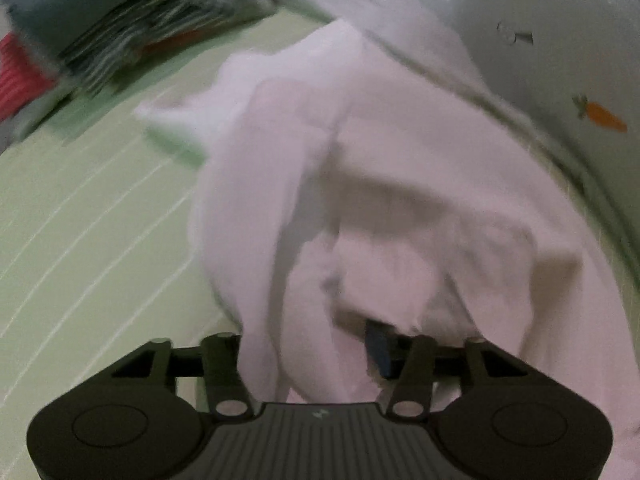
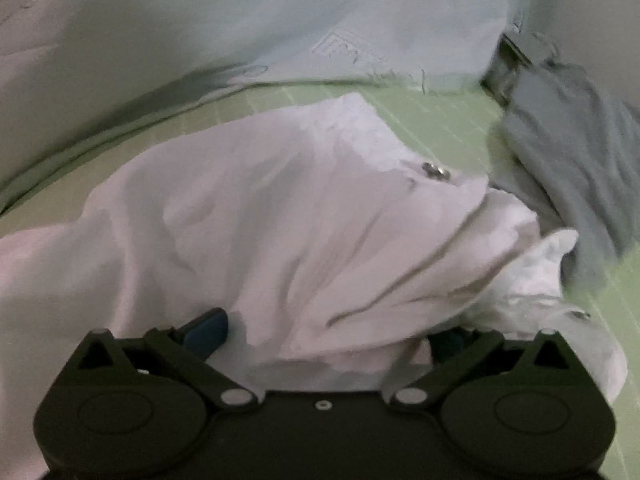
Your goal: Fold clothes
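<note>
White garment (image 1: 392, 184) is bunched up on the pale green, white-lined bed sheet (image 1: 80, 208), soft thin cotton by the look of it, all loose folds and creases with no flat panel showing. From the left wrist view it runs long, away from the left gripper (image 1: 312, 344) toward the far edge, narrowing to a rumpled tip. Cloth drapes right over that gripper; one blue pad (image 1: 378, 346) peeks out, the other is buried, so I cannot tell how its jaws stand.

Right gripper (image 2: 324, 334) now: jaws spread wide, blue pads (image 2: 206, 330) well apart, and a mound of the fabric heaped between them. A small metal snap (image 2: 436, 171) glints on the garment's upper right fold. Just beside it lies a grey garment (image 2: 580, 152), limp and matte. A pale blanket (image 2: 280, 20) rises behind. Striped folded clothes (image 1: 152, 28) sit blurred, far left.
</note>
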